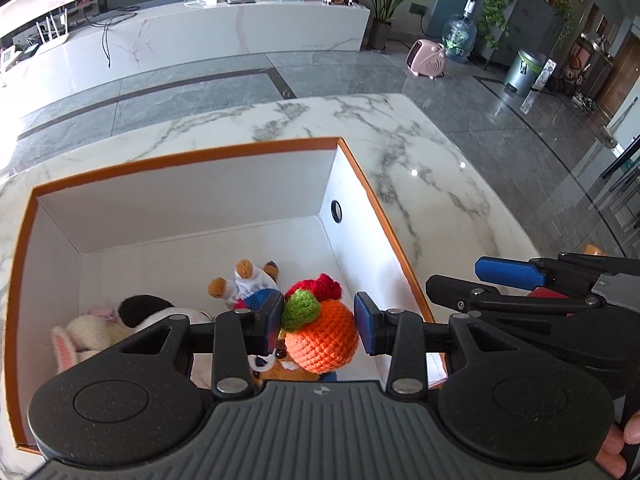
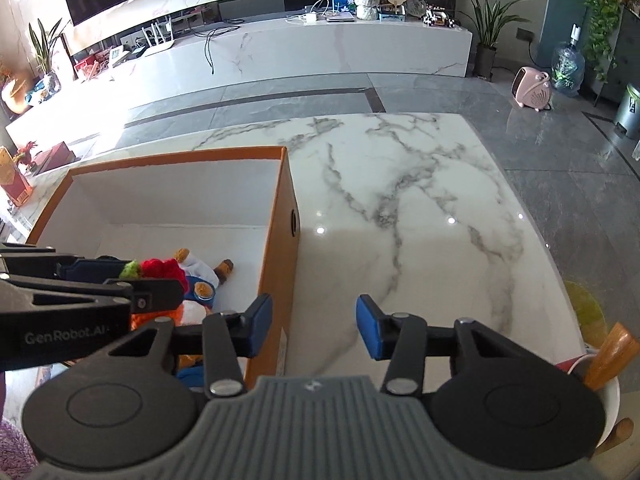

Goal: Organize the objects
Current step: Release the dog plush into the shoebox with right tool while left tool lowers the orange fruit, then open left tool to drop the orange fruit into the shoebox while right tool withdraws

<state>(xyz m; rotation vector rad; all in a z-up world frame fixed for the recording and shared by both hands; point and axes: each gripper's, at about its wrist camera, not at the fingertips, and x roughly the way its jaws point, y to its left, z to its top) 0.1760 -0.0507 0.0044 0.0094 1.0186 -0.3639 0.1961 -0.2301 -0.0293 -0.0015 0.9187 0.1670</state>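
Item: orange crocheted yarn ball with green leaf and red tuft (image 1: 322,338), inside the white-lined, orange-edged cardboard box (image 1: 180,158) on the marble table (image 1: 420,168). We judge it light, soft, compressible and not slippery; best taken across the round body, not the tuft. Our left gripper (image 1: 320,320) brackets it, pads spread, one near each side; whether they touch it we cannot tell. Beneath lie other plush toys (image 1: 244,280). Our right gripper (image 2: 314,326) hangs spread and empty over the box wall.
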